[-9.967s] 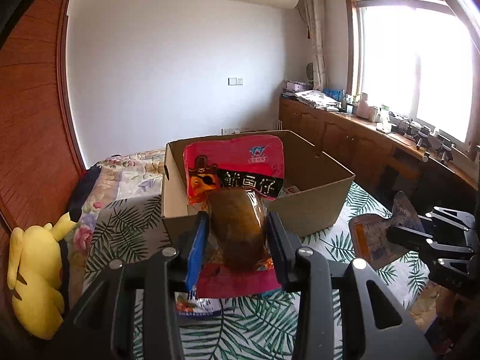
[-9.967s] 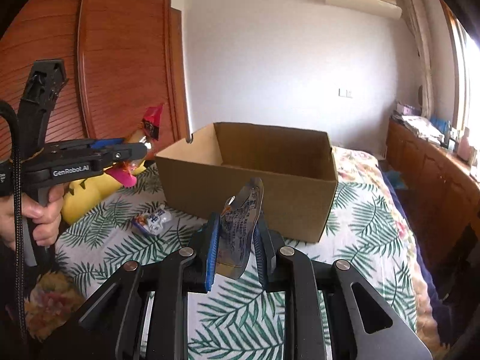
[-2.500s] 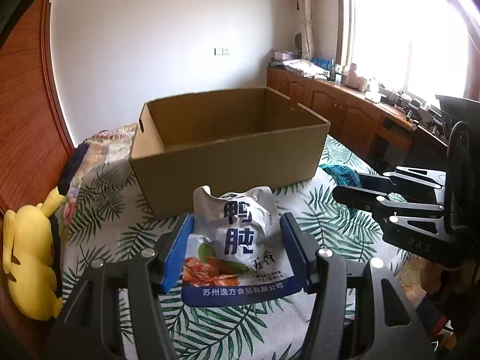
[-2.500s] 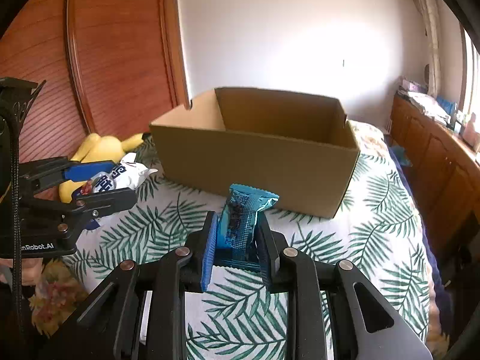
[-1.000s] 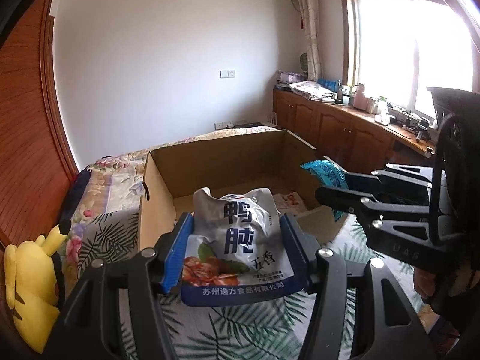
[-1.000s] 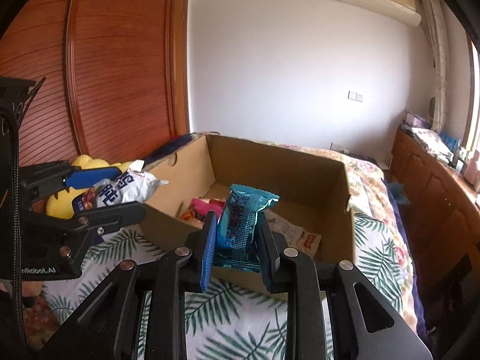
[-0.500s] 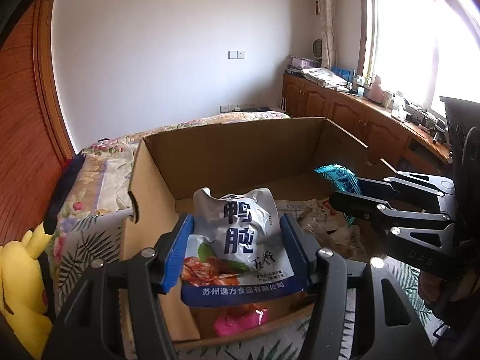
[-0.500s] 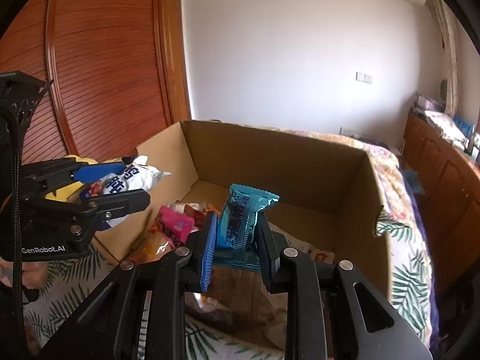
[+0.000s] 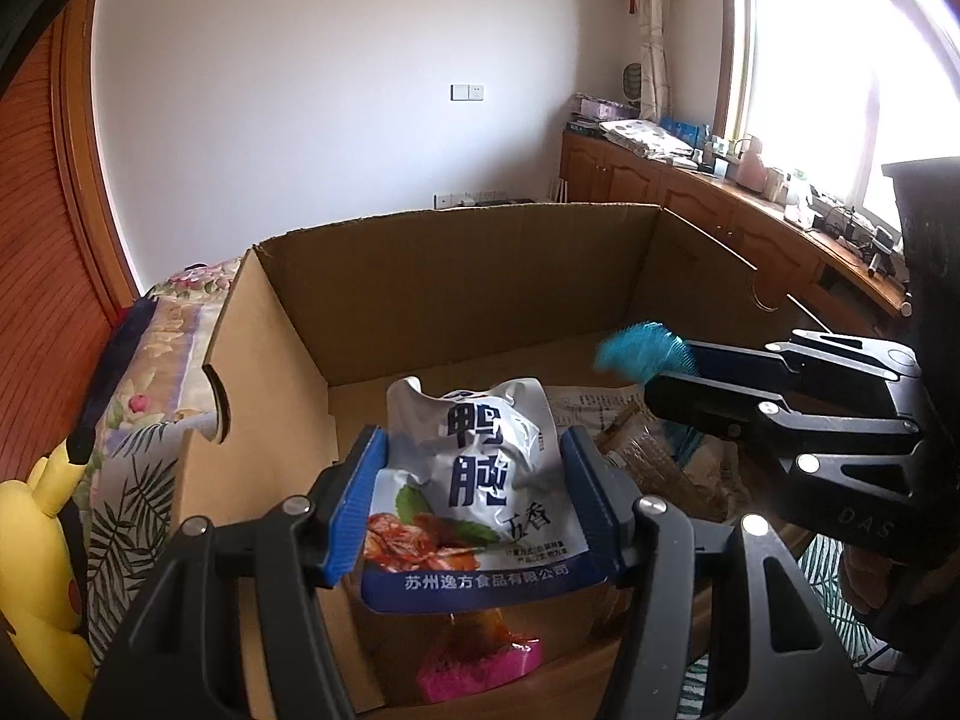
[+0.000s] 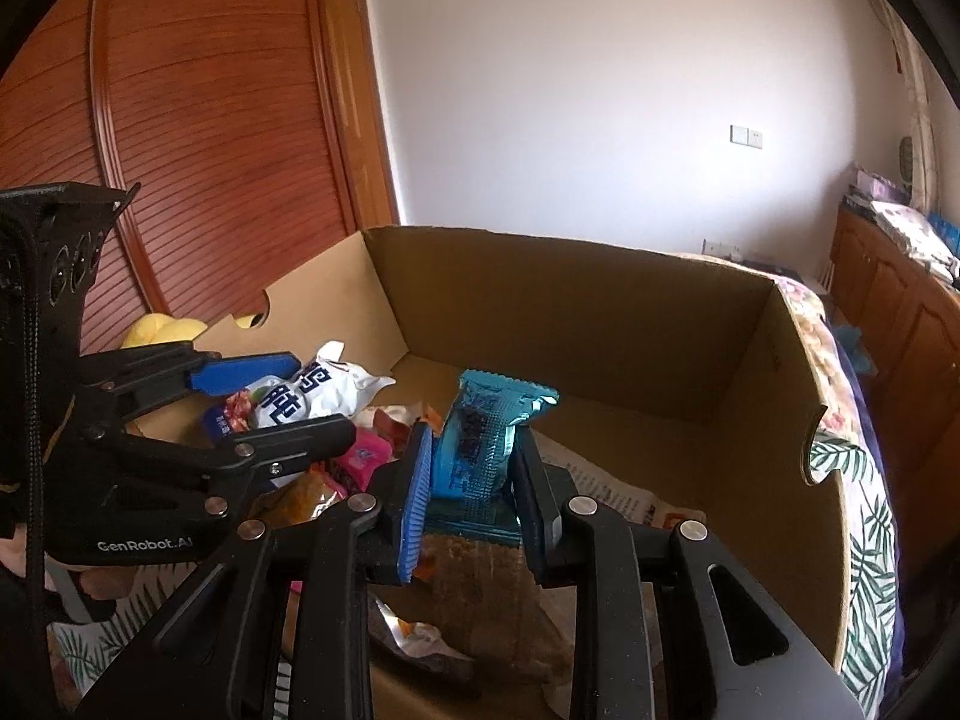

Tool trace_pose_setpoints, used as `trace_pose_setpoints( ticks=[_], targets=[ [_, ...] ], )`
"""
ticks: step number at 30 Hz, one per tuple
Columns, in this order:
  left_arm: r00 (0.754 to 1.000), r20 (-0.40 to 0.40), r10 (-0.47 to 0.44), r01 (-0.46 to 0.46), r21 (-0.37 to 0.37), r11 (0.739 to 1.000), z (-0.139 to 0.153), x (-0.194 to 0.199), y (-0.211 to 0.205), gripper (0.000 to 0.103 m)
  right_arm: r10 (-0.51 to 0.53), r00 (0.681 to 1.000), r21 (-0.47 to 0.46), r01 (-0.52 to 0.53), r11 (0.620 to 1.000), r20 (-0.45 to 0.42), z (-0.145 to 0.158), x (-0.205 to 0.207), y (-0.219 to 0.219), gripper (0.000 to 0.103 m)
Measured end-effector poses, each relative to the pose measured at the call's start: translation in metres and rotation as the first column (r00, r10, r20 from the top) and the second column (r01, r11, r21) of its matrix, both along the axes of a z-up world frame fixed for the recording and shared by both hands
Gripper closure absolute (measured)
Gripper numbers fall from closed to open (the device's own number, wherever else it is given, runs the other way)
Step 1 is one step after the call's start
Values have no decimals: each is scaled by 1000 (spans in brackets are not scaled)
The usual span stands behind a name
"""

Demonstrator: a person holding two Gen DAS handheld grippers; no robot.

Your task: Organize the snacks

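Teal packet (image 10: 480, 444) stands upright, long axis vertical, clamped by right gripper (image 10: 474, 480) — left gripper (image 9: 474, 492) grips white pouch (image 9: 474, 474).

I've carried both grippers from the bedspread to above the open box (image 9: 420, 276); my white pouch (image 9: 480, 474) and blue packet (image 10: 486, 438) now hang over the snacks inside.

A bedroom with a white wall (image 9: 336, 120) bearing a light switch (image 9: 467, 92). A yellow plush toy (image 9: 42, 570) lies at the left on a leaf-print bedspread (image 9: 135, 516). A reddish slatted wooden wardrobe (image 10: 198, 138) stands behind. Wooden cabinets (image 9: 678, 204) run under a bright window (image 9: 840, 66) with a curtain (image 9: 651, 18).
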State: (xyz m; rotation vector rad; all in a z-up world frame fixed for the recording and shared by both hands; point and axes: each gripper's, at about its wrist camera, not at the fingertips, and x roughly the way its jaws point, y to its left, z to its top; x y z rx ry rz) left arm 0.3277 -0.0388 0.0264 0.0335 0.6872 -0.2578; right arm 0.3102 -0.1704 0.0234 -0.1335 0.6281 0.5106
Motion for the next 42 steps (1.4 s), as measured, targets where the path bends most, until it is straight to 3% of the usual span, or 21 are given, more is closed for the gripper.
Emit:
trace_pose_setpoints(
  ticks=[14,29,42],
  targets=[
    [999,17,29,-29,16,999,4,-11,-4,41,-3,1000,0,3,1000,-1,-2,-11,2,78],
    [994,108,34,-36,17,999,46,-75,-6,37,-67,996,24,65,998,63,32,-65,-12,75],
    [977,207,49,-57,29,998,86,-143,-13,27,-145,979,37,141,989,146,70,-125,-22,47]
  ],
)
